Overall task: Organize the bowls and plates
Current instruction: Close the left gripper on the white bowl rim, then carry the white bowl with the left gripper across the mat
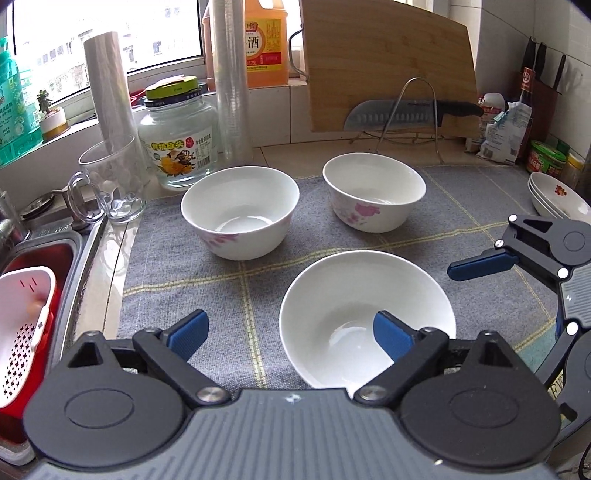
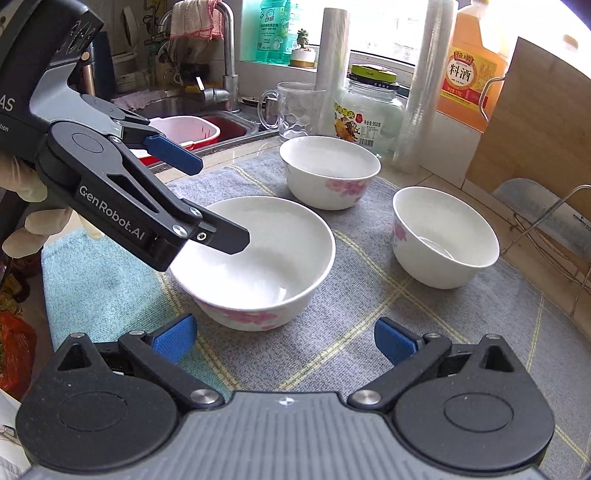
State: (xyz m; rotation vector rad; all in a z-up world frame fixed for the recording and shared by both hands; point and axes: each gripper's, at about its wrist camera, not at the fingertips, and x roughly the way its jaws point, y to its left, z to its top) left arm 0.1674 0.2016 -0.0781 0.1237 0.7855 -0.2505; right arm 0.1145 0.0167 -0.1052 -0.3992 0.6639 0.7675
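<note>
Three bowls [image 1: 367, 317] on mat [image 1: 229, 280]; sink [image 1: 37, 258] left; plates [image 1: 557, 199] right

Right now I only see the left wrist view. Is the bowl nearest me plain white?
Observer: No. The right wrist view shows pink flowers on the near bowl's outer side.
Operator: What is carrying the left fingers?
Observer: A hand in a pale glove, just behind them.
Operator: Anything further off to my left that I miss?
Observer: A cloth draped over the tap.
</note>
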